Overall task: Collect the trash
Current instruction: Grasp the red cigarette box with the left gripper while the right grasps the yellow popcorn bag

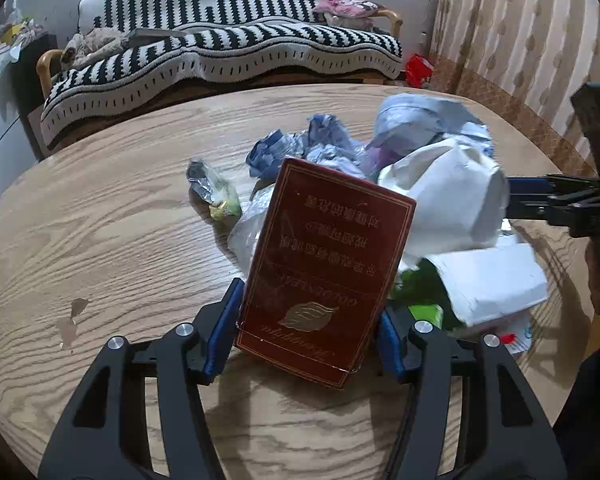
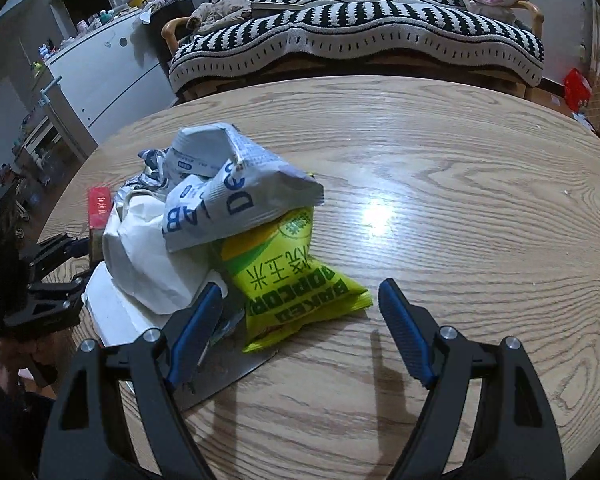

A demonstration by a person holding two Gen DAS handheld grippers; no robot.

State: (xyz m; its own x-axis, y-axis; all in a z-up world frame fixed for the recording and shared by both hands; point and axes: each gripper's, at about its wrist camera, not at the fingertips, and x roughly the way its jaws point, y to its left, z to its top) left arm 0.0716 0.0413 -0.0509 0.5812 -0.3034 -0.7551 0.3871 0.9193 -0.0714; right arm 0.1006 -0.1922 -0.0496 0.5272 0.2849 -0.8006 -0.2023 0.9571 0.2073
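A heap of trash lies on the round wooden table [image 1: 100,240]. My left gripper [image 1: 308,332] is shut on a dark red cigarette box [image 1: 324,272], held upright just above the table beside the heap. Behind it lie crumpled white paper [image 1: 456,204], blue-white wrappers [image 1: 324,144] and a foil wrapper [image 1: 212,192]. In the right wrist view my right gripper [image 2: 300,324] is open, its fingers either side of a yellow-green popcorn bag [image 2: 296,276]. A blue-white printed bag [image 2: 236,184] and white paper [image 2: 148,248] lie on the heap's left. The red box [image 2: 99,208] shows at the far left.
A sofa with a black-and-white striped cover [image 1: 228,52] stands behind the table. A white cabinet [image 2: 100,76] stands at the left. A red bag [image 1: 418,68] lies on the floor by the curtain [image 1: 532,40]. The right gripper's body [image 1: 572,200] reaches in from the right.
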